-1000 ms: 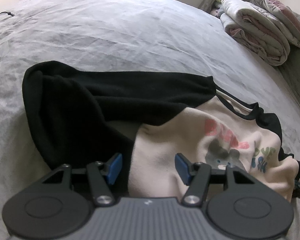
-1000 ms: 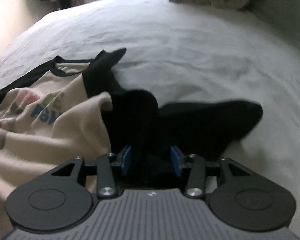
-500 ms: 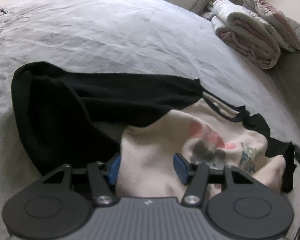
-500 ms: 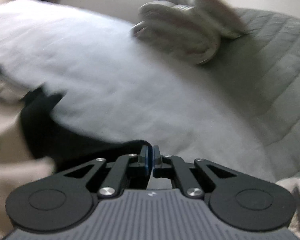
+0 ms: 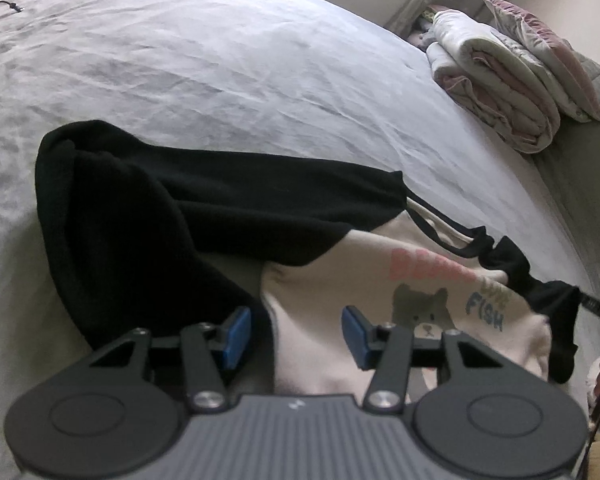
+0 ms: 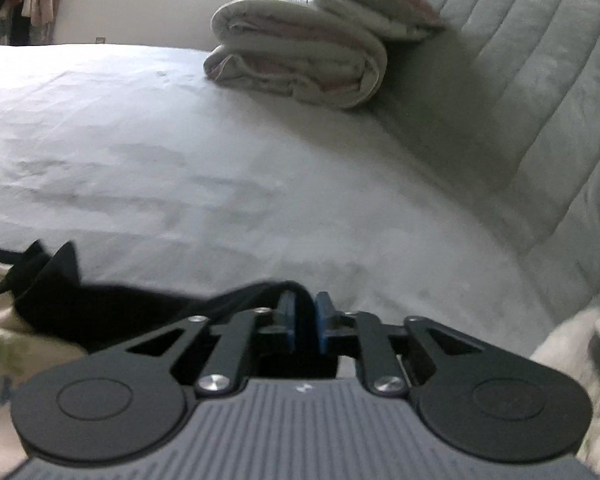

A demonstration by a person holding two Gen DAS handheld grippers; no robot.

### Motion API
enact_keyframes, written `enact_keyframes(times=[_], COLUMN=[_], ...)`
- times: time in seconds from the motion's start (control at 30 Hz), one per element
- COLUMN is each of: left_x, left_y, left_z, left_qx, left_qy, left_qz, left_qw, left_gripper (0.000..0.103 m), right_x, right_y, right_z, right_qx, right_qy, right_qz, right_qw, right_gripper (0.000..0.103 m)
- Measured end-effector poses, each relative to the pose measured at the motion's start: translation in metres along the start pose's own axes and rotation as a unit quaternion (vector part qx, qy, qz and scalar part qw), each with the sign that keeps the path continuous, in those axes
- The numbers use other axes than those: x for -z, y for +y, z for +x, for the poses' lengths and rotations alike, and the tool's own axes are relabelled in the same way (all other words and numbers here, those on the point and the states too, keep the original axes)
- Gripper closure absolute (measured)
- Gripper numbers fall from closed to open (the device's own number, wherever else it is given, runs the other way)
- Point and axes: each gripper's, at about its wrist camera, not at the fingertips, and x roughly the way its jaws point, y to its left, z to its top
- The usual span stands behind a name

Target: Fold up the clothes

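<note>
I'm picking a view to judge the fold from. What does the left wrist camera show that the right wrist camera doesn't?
Only the left wrist view: the shirt's cream front with its bear print, the spread black sleeve, and the left tongs straddling cream cloth. Only the right wrist view: the padded headboard and the right tongs, opening, with black fabric between the pads. Both: the shirt, the grey bedsheet and the folded duvet.

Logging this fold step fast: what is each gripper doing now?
Left gripper: open around the cream printed sweatshirt, not pinching it.
Right gripper: jaws opening, its black sleeve between them.
</note>
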Motion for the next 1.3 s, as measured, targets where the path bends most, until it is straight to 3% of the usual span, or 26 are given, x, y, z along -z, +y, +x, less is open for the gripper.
enact_keyframes(times=[0.13, 0.3, 0.5, 0.6, 0.8, 1.1, 1.13, 1.2, 1.23, 1.3], left_x=[0.002, 0.008, 0.019, 0.024, 0.033, 0.047, 0.048, 0.051, 0.051, 0.053], left_y=[0.002, 0.002, 0.002, 0.003, 0.005, 0.001, 0.001, 0.0, -0.003, -0.008], left_z=[-0.002, -0.006, -0.015, -0.019, -0.019, -0.018, -0.016, -0.014, -0.014, -0.013], left_qx=[0.005, 0.012, 0.031, 0.046, 0.039, 0.059, 0.064, 0.075, 0.075, 0.072], left_qy=[0.008, 0.024, 0.032, 0.033, 0.04, 0.018, 0.019, 0.02, 0.016, 0.006], left_qz=[0.007, 0.017, 0.025, 0.03, 0.039, 0.104, 0.102, 0.099, 0.102, 0.107], left_qw=[0.9999, 0.9995, 0.9987, 0.998, 0.9977, 0.9927, 0.9925, 0.9921, 0.9919, 0.9916], left_gripper=[0.052, 0.052, 0.052, 0.052, 0.052, 0.052, 0.052, 0.058, 0.059, 0.067], right_x=[0.011, 0.033, 0.062, 0.074, 0.099, 0.124, 0.126, 0.128, 0.128, 0.126], right_y=[0.0, -0.002, -0.003, -0.002, -0.006, 0.002, 0.005, 0.012, 0.017, 0.022], right_z=[-0.016, -0.043, -0.067, -0.078, -0.096, -0.104, -0.104, -0.105, -0.105, -0.104], right_qx=[-0.051, -0.128, -0.202, -0.222, -0.263, -0.333, -0.341, -0.354, -0.359, -0.373], right_qy=[0.027, 0.068, 0.109, 0.118, 0.13, 0.145, 0.147, 0.151, 0.154, 0.156], right_qz=[0.035, 0.082, 0.142, 0.155, 0.17, 0.175, 0.17, 0.159, 0.152, 0.147], right_qw=[0.998, 0.986, 0.963, 0.955, 0.941, 0.915, 0.913, 0.909, 0.908, 0.903], right_gripper=[0.058, 0.044, 0.041, 0.04, 0.04, 0.04, 0.042, 0.057, 0.058, 0.079])
